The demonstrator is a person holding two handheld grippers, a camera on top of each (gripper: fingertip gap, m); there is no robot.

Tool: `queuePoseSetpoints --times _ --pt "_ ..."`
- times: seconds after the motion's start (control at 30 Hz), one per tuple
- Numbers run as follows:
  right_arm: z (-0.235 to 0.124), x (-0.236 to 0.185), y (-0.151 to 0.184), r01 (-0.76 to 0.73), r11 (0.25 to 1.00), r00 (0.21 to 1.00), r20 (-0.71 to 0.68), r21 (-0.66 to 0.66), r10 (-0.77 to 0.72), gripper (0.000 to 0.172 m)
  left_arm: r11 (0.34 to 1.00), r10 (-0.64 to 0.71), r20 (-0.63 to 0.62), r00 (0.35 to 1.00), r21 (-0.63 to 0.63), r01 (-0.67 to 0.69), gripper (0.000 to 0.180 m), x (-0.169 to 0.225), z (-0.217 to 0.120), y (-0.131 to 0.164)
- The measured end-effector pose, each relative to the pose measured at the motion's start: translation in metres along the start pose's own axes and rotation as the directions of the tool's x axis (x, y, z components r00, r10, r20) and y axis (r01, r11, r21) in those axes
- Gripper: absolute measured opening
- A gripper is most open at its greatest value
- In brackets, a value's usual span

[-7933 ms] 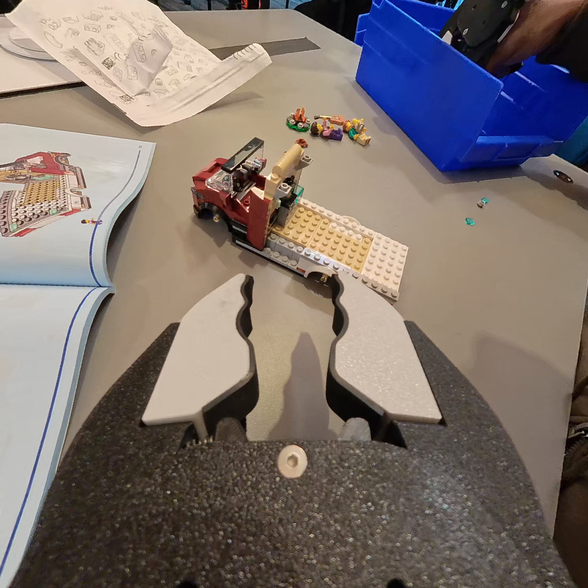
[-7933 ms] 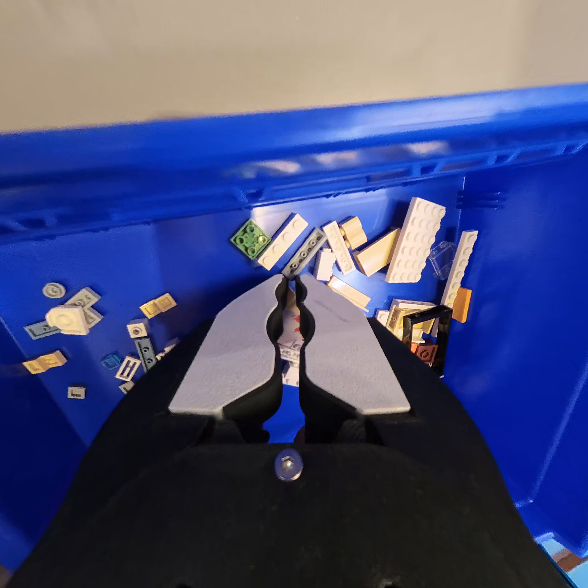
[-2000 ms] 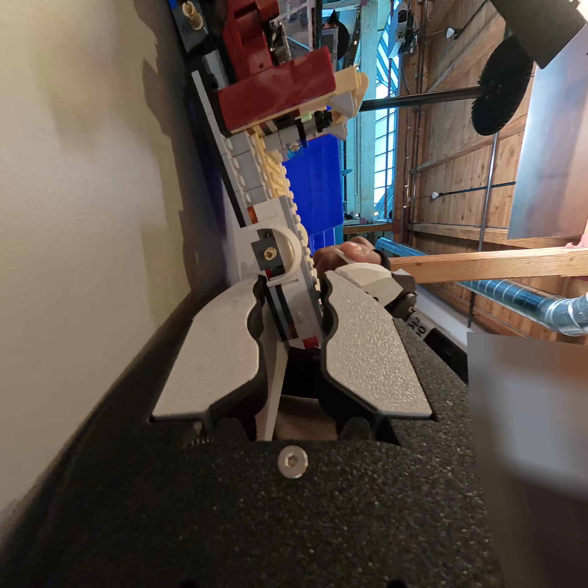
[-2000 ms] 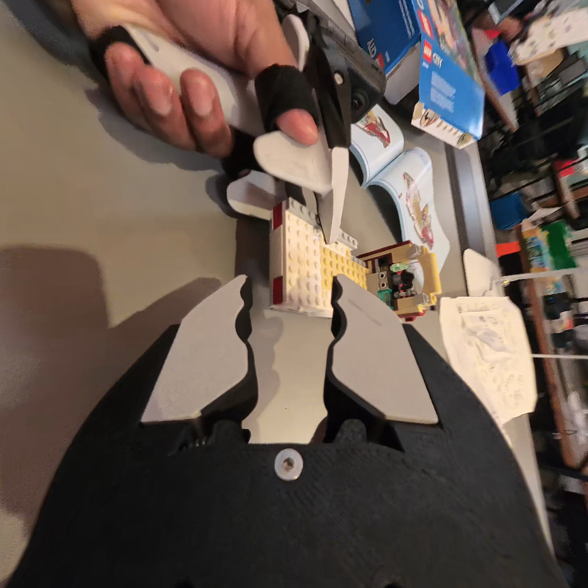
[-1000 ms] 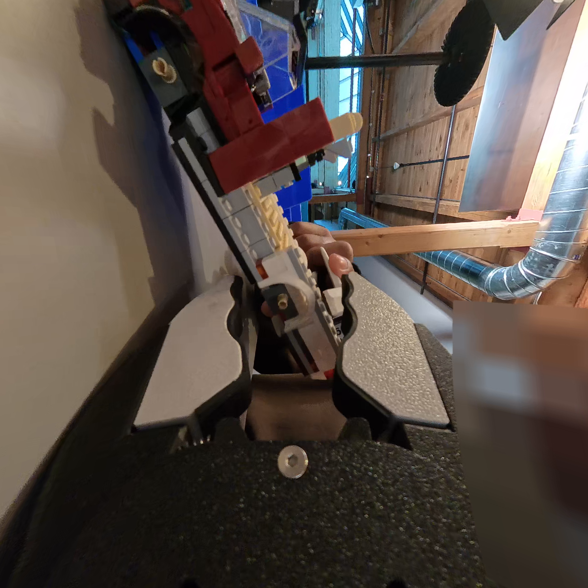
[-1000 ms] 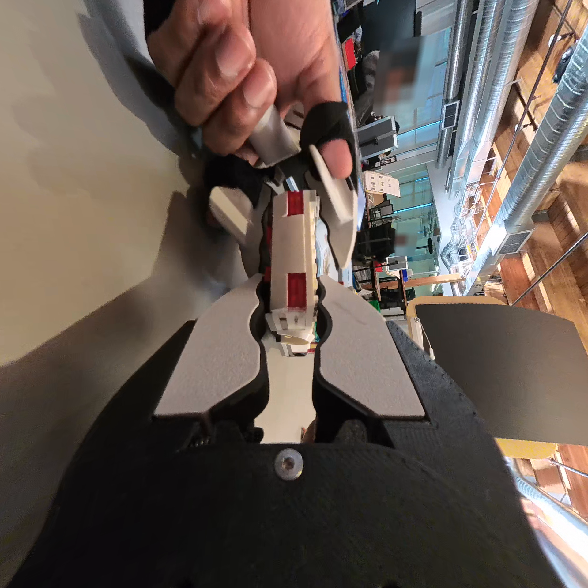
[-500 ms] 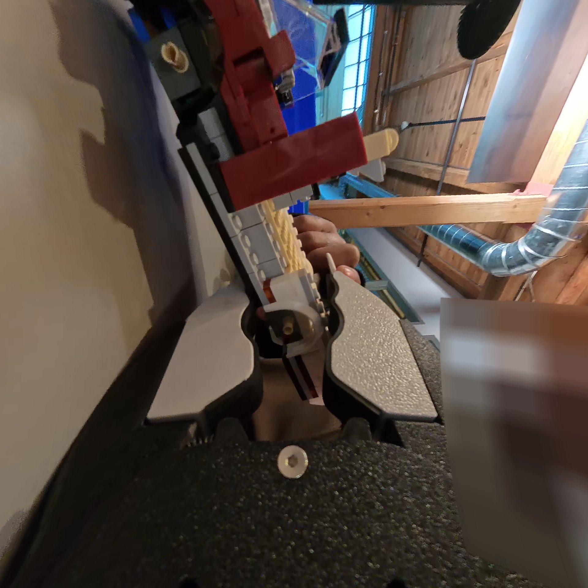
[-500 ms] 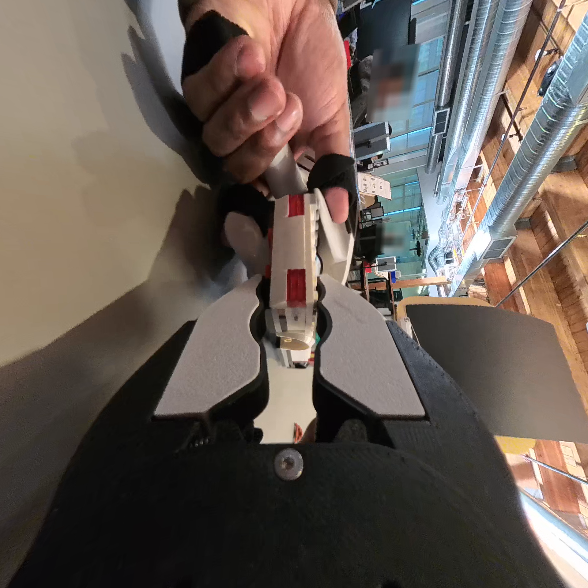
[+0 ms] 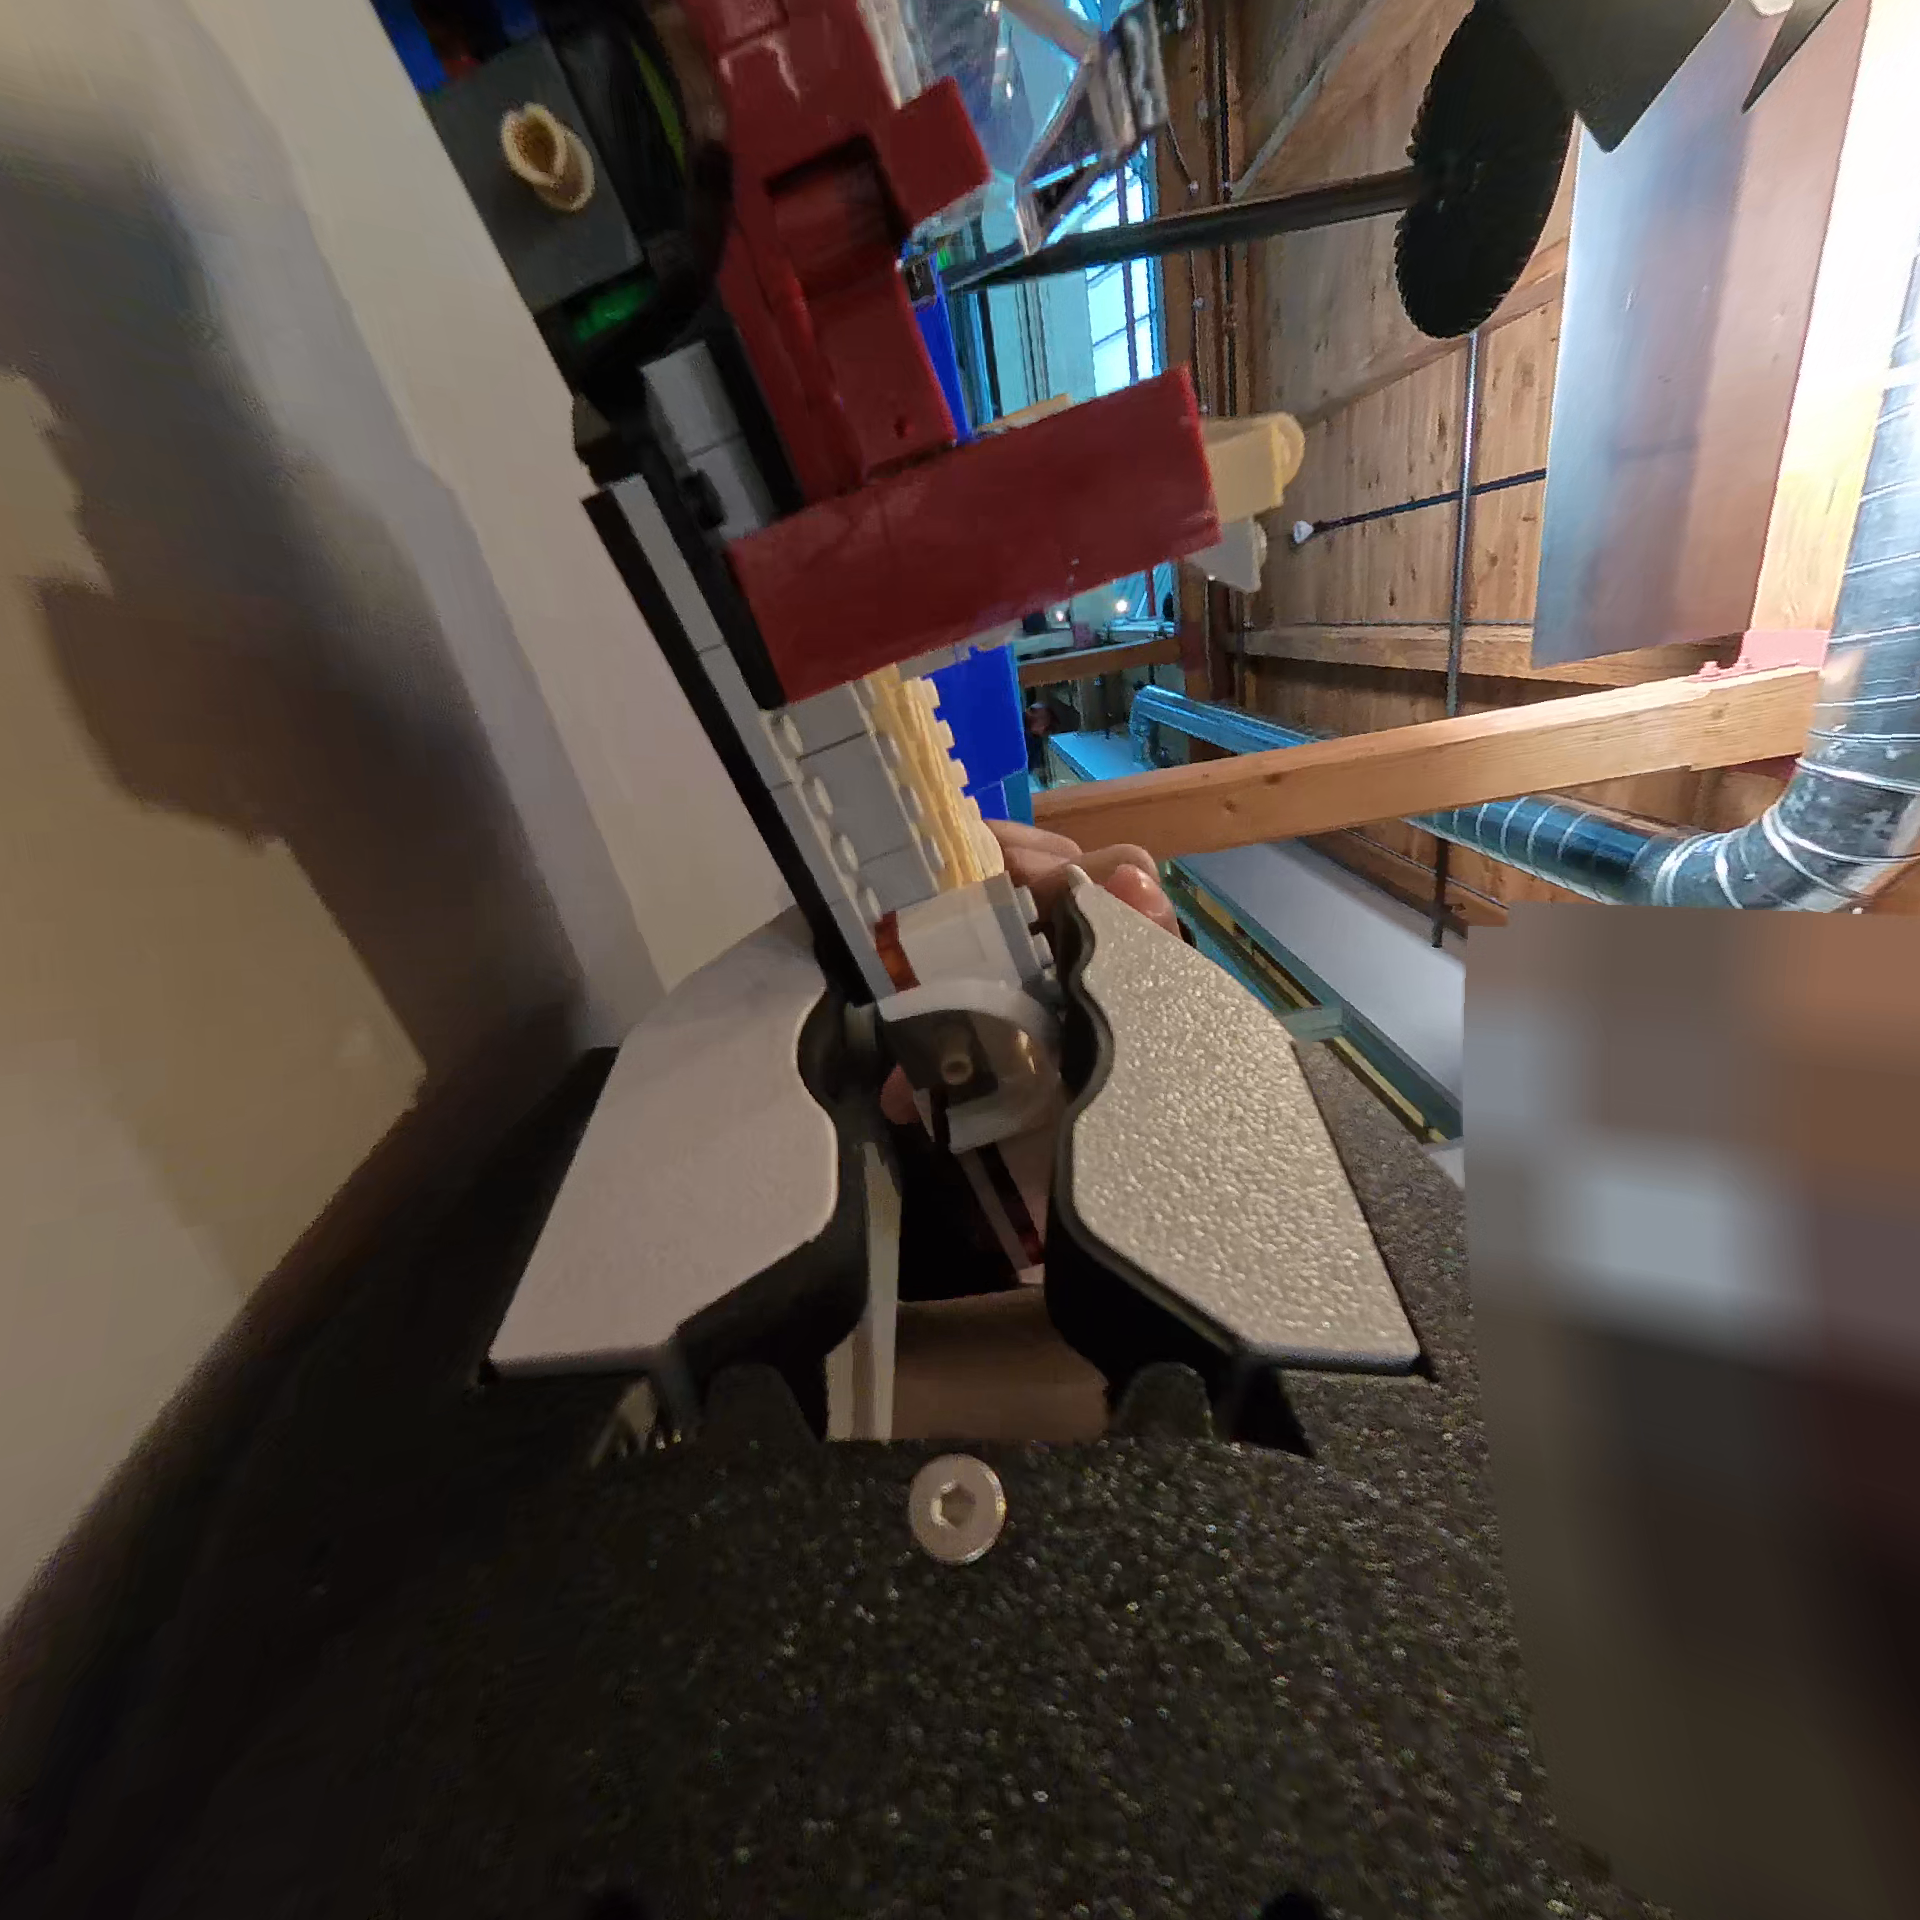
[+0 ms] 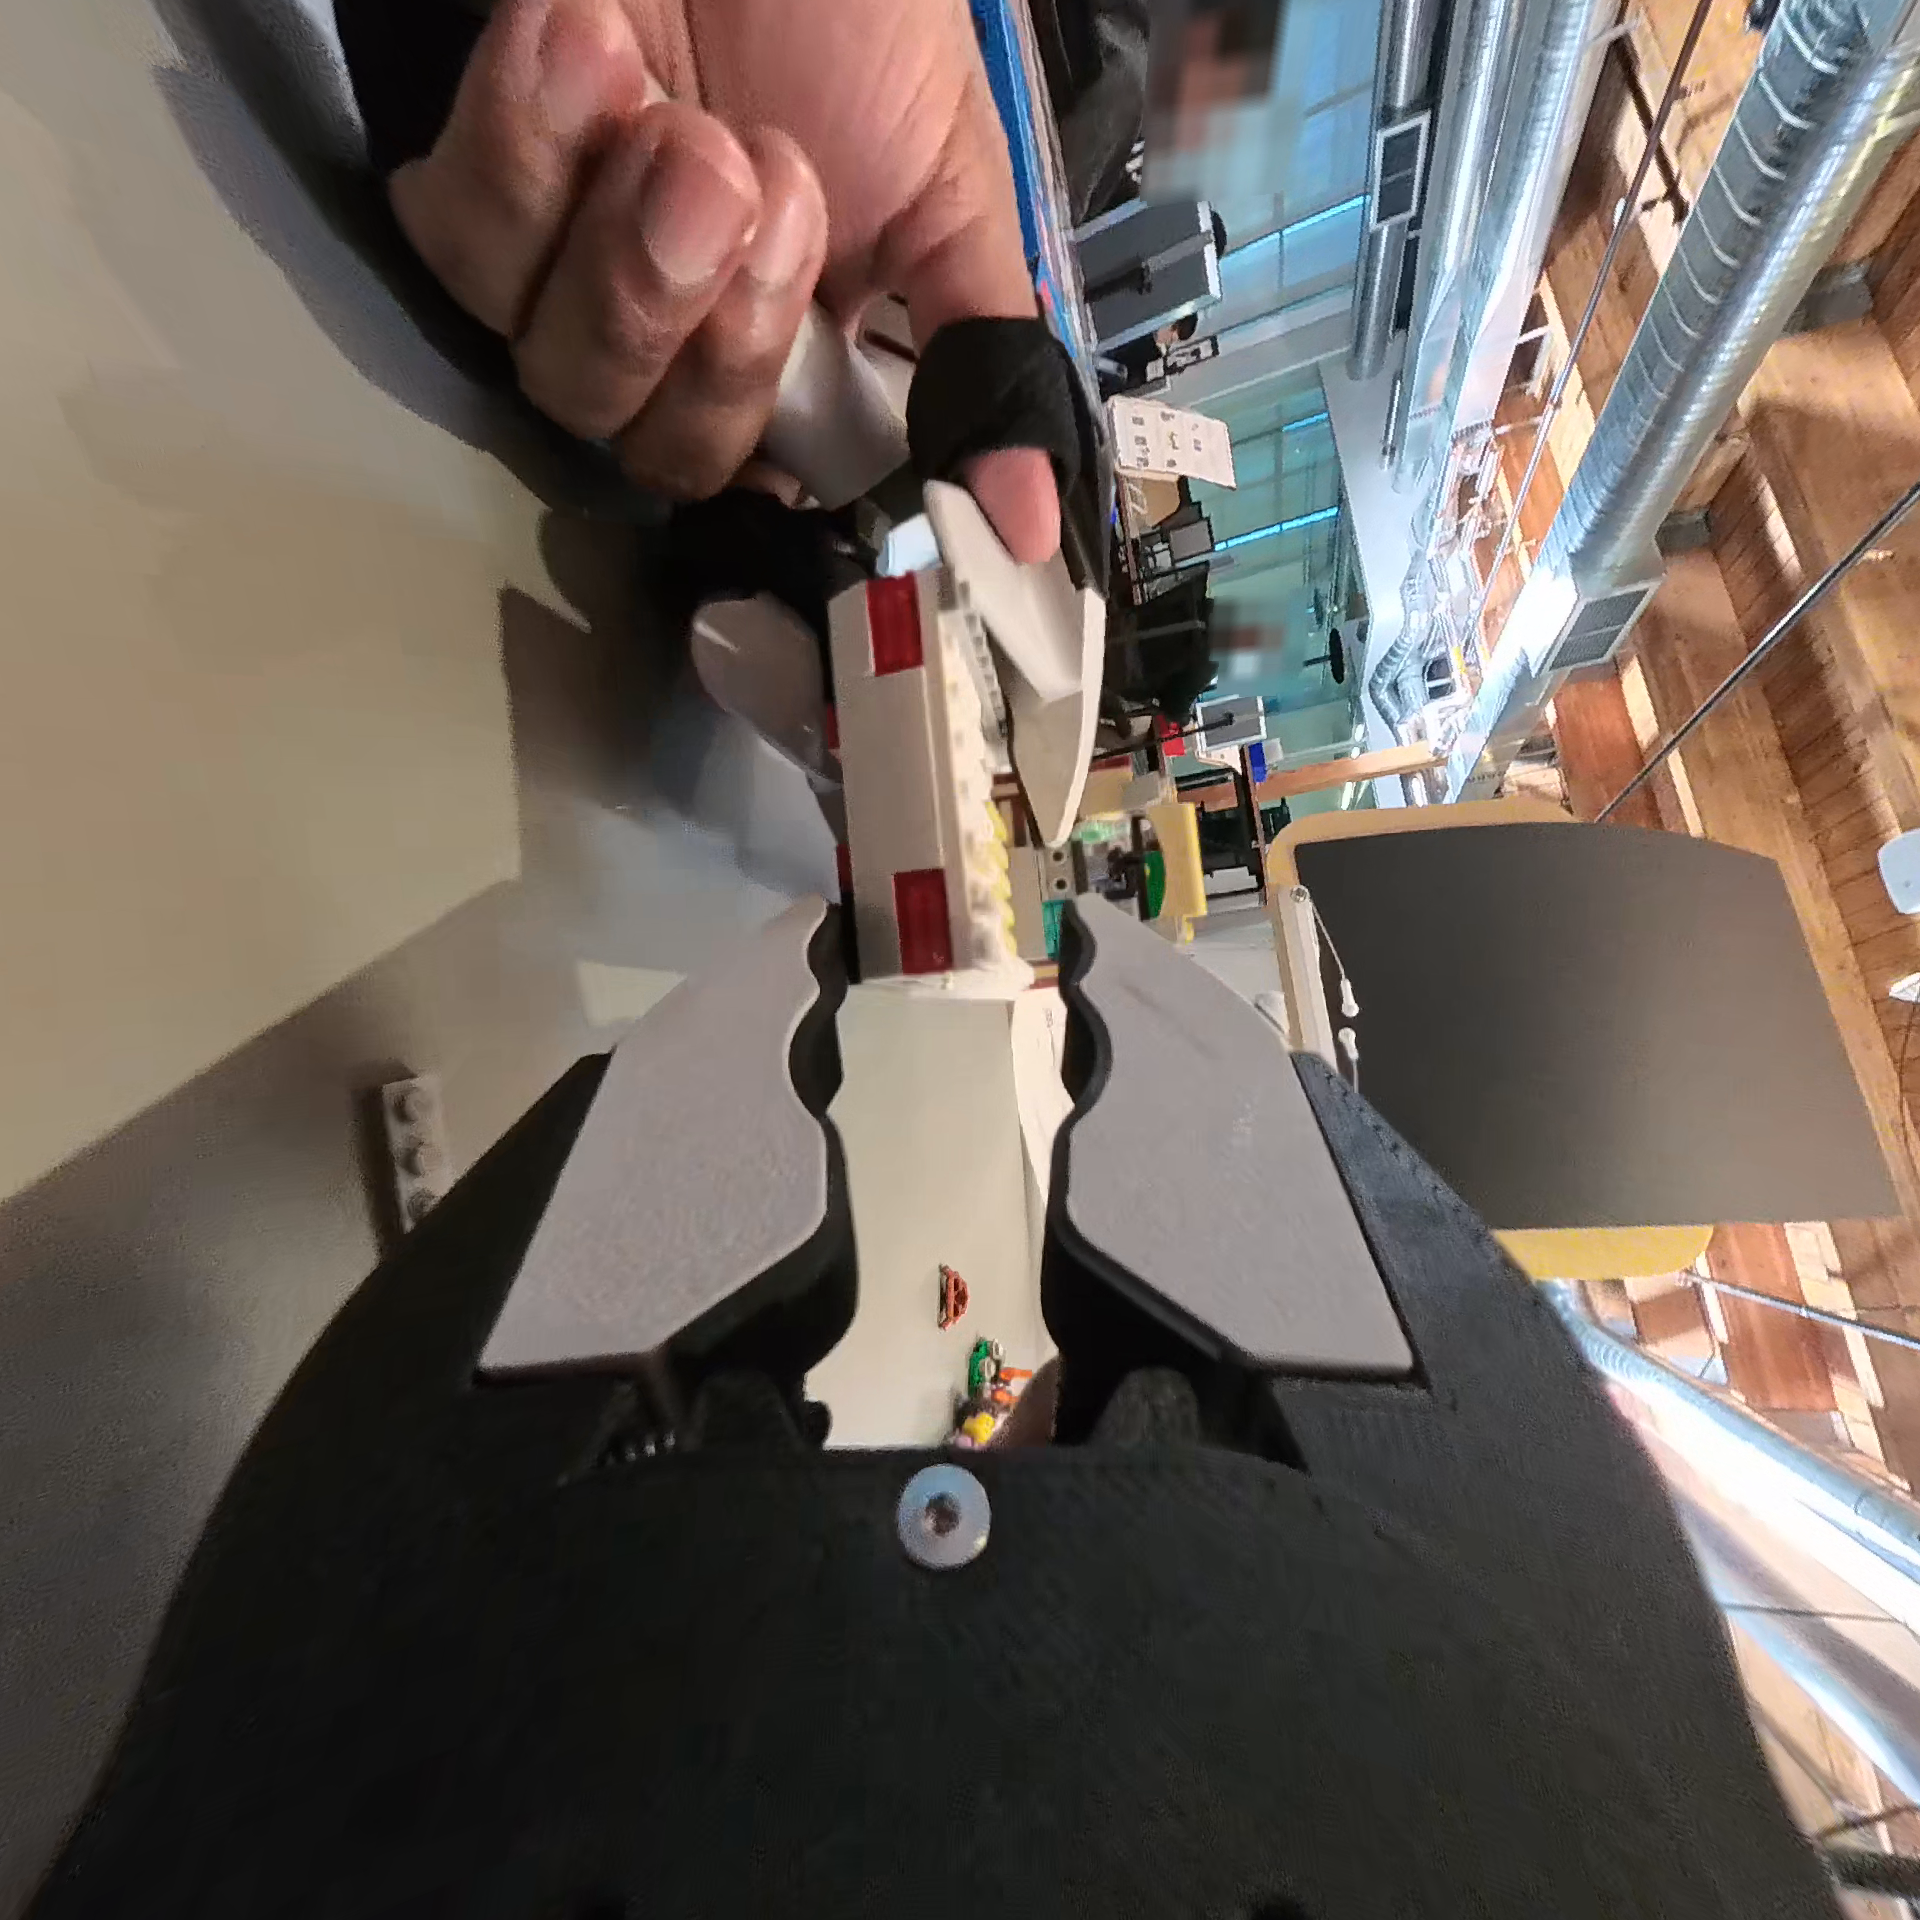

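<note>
A toy brick truck [image 9: 966,551] with a dark red cab and a tan and white flatbed is held tipped on its side above the table. My left gripper [image 9: 945,935] is shut on the flatbed at its white wheel arch, with both pads pressing on it. The right wrist view shows the same hold: the left gripper's fingers [image 10: 1029,665] clamp the truck [image 10: 894,748], under a person's hand [image 10: 727,208]. My right gripper [image 10: 940,920] is open. The truck's white and red tail end stands between its fingertips, with a gap at the right pad.
A loose grey brick plate [image 10: 410,1143] lies on the grey table [image 10: 208,727] beside my right gripper. Small coloured brick pieces [image 10: 951,1283] lie farther back between its fingers. A blue bin [image 9: 977,727] shows behind the truck. A black chair back [image 10: 1558,1018] stands at the right. My left and right fingertips are right by each other.
My left gripper closed from wide open onto the truck's flatbed. My right gripper, which gripped the tail end, opened and let go of it.
</note>
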State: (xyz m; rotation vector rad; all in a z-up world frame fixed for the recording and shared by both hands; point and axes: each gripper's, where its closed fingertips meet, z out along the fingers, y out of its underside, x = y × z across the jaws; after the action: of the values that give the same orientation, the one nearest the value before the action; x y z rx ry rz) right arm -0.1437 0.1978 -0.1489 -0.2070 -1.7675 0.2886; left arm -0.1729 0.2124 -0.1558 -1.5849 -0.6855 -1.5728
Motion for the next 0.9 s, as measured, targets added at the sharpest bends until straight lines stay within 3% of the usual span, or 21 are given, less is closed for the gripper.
queuePoseSetpoints --times 0.27,0.33,0.57,0.9 --pt "0.013 -0.005 0.007 0.074 0.992 0.997 -0.028 -0.107 -0.077 0.041 1.0 0.015 -0.002 1.0 0.027 -0.015 0.037 0.001 0.001 -0.005" --pt "0.016 -0.003 0.008 0.082 0.988 0.995 -0.052 -0.128 -0.09 0.032 1.0 0.009 0.002 1.0 0.015 -0.009 0.037 0.0 0.003 -0.002" --pt "0.013 0.004 0.005 -0.062 0.995 0.996 -0.063 -0.082 0.057 0.028 0.999 -0.041 -0.068 0.997 -0.008 0.041 0.056 0.008 0.006 0.002" --pt "0.014 0.001 0.011 0.008 0.994 0.998 -0.064 -0.112 -0.015 0.028 0.986 -0.14 -0.061 0.988 -0.1 0.133 0.062 0.01 0.008 0.024"
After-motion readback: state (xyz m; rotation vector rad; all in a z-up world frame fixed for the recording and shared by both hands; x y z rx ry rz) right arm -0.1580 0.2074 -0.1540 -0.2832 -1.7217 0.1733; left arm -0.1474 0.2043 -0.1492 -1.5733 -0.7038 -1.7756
